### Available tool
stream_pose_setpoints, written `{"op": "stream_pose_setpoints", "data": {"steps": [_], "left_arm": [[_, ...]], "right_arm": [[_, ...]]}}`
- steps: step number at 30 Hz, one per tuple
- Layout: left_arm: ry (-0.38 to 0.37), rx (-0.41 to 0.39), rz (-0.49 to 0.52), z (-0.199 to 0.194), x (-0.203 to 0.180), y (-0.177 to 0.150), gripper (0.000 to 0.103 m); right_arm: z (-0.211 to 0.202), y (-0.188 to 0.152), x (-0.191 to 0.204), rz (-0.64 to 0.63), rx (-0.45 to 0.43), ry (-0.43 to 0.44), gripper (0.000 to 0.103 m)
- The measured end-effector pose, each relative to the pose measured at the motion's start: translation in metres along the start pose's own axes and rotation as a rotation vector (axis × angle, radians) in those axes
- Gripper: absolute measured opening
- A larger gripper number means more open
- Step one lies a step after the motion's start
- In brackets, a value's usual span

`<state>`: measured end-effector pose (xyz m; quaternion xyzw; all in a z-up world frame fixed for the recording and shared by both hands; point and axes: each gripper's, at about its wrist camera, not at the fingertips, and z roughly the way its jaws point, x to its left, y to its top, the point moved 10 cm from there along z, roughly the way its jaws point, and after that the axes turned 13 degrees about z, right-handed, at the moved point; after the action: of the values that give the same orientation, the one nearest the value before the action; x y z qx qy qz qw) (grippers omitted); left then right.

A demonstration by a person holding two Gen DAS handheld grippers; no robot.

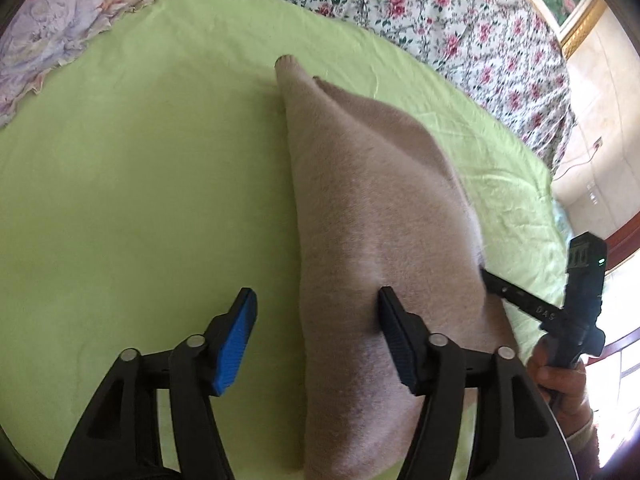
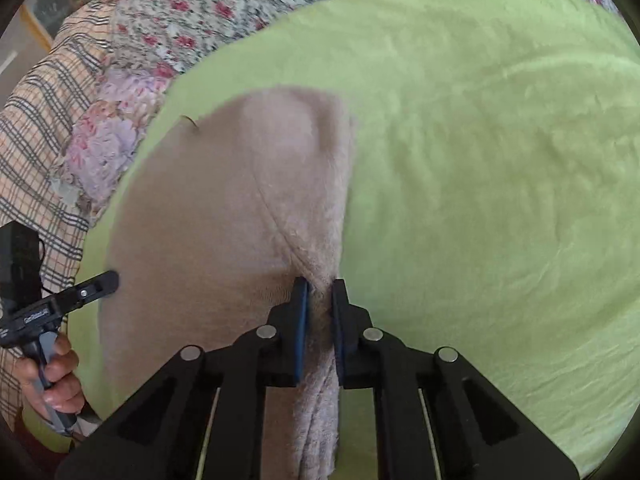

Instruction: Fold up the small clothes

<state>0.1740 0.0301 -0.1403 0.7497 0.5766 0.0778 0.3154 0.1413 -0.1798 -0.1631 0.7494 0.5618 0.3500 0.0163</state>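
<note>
We pinch the fuzzy beige garment's [image 2: 224, 208] edge in our right gripper [image 2: 319, 320] to steady it on the lime-green sheet [image 2: 480, 160], while our left gripper [image 1: 316, 344] gapes empty beside it.

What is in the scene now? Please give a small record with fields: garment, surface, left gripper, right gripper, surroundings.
garment: beige fleece garment, partly folded, lying on the sheet
surface: green sheet spread on a bed
left gripper: left gripper open, one finger over the garment, the other over the sheet
right gripper: right gripper shut on a fold of the garment's edge
surroundings: floral bedcover behind the sheet
</note>
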Motion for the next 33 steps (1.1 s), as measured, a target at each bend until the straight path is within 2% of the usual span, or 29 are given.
{"op": "stream_pose_setpoints", "data": {"steps": [3, 8, 11, 13, 14, 16, 19, 20, 24, 33], "left_arm": [[0.010, -0.007, -0.003, -0.002, 0.001, -0.001, 0.068], [-0.001, -0.036, 0.016, -0.027, -0.004, -0.007, 0.063], [-0.008, -0.034, 0.028, -0.039, -0.009, -0.020, 0.063], [-0.017, -0.026, 0.041, -0.042, -0.014, -0.031, 0.063], [0.007, -0.012, 0.049, -0.039, -0.013, -0.037, 0.063], [0.036, 0.030, 0.053, -0.028, -0.009, -0.047, 0.064], [0.019, 0.049, 0.028, -0.017, -0.006, -0.055, 0.065], [0.018, 0.049, 0.031, -0.016, -0.007, -0.056, 0.066], [0.023, 0.041, 0.045, -0.021, -0.010, -0.061, 0.066], [0.026, 0.048, 0.040, -0.034, -0.011, -0.097, 0.066]], "right_arm": [[-0.009, 0.003, 0.003, 0.018, -0.011, 0.027, 0.014], [-0.047, 0.000, 0.015, 0.017, -0.062, 0.072, 0.017], [-0.072, -0.013, 0.039, -0.029, -0.082, 0.156, 0.017], [-0.081, -0.028, 0.052, -0.064, -0.067, 0.206, 0.017], [-0.080, -0.036, 0.056, -0.075, -0.045, 0.215, 0.017], [-0.071, -0.053, 0.051, -0.083, -0.008, 0.170, 0.017], [-0.044, -0.075, 0.021, -0.086, 0.040, 0.003, 0.017], [-0.038, -0.080, 0.012, -0.082, 0.044, -0.020, 0.017], [-0.045, -0.083, 0.011, -0.015, 0.023, 0.050, 0.017], [-0.060, -0.087, 0.004, -0.013, 0.021, 0.037, 0.017]]}}
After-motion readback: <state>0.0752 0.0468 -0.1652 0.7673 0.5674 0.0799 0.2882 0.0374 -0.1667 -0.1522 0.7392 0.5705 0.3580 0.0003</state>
